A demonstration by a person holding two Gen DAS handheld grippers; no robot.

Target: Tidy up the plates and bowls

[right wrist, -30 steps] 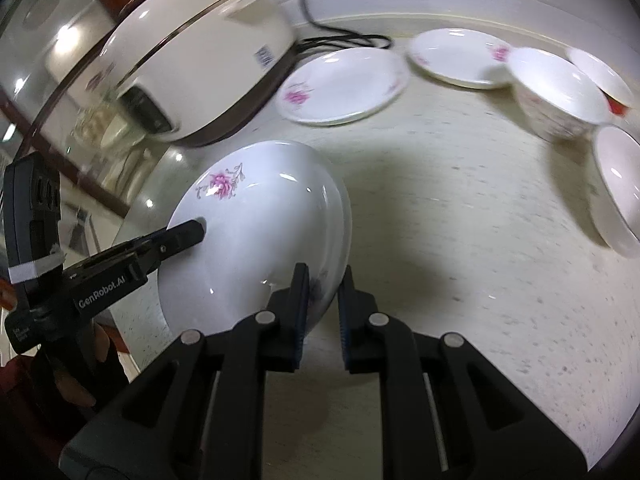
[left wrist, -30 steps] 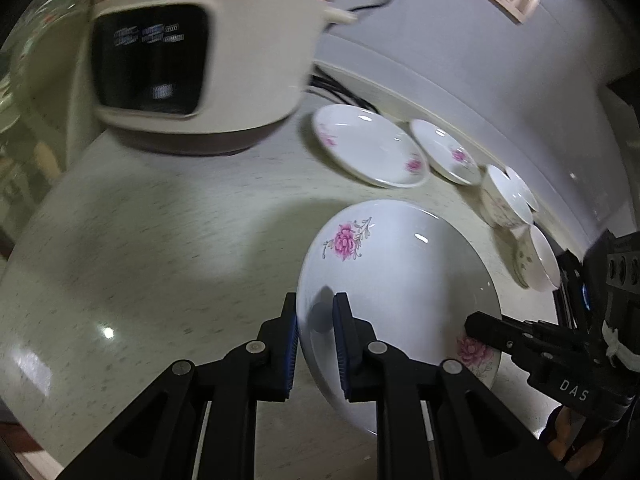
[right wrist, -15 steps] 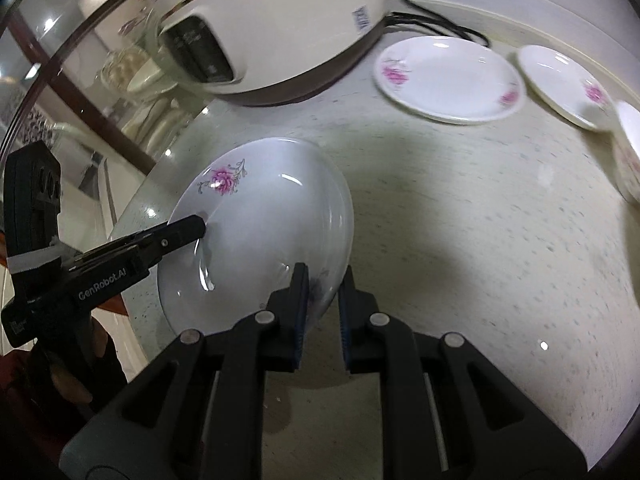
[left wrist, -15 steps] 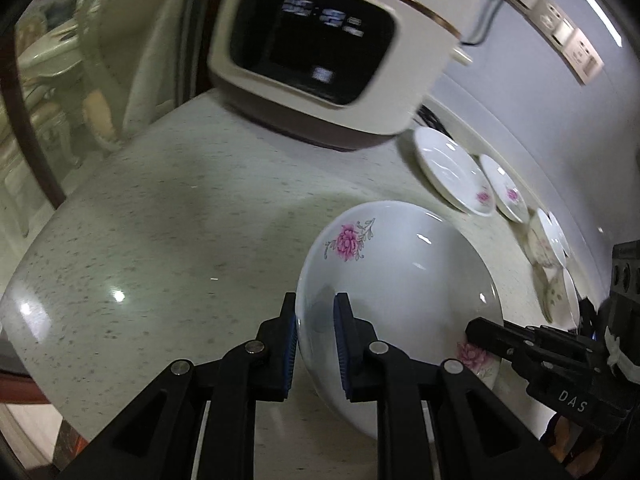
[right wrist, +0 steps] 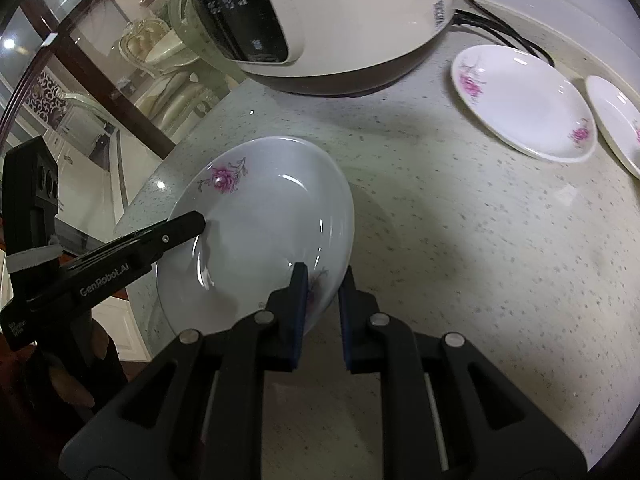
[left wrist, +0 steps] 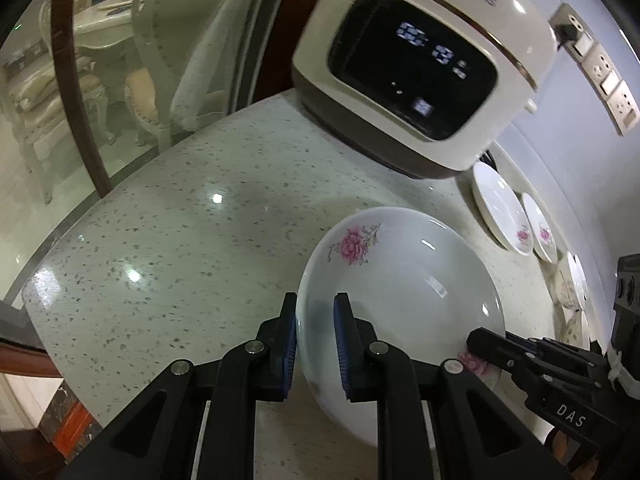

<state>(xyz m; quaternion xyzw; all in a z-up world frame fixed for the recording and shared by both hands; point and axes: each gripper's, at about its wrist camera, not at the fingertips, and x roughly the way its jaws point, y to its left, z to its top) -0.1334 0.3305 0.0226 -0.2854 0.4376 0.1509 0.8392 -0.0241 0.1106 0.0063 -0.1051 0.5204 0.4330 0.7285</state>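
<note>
A large white plate with pink flowers (left wrist: pixel 400 292) is held between both grippers just above the speckled counter; it also shows in the right wrist view (right wrist: pixel 264 232). My left gripper (left wrist: pixel 315 322) is shut on its near rim. My right gripper (right wrist: pixel 323 292) is shut on the opposite rim, and shows in the left wrist view (left wrist: pixel 486 340). Two smaller flowered plates (right wrist: pixel 520 100) (right wrist: pixel 618 120) lie on the counter to the right. Bowls (left wrist: pixel 570 284) stand beyond them.
A cream rice cooker (left wrist: pixel 424 60) stands at the back of the counter (left wrist: pixel 180 240), its cord (right wrist: pixel 504 36) running along the wall. The rounded counter edge and a glass partition (left wrist: pixel 120 80) lie to the left. Wall sockets (left wrist: pixel 600 68) are above.
Both grippers have carried the large plate leftward toward the counter's rounded end. The rice cooker and small plates now sit further right in both views.
</note>
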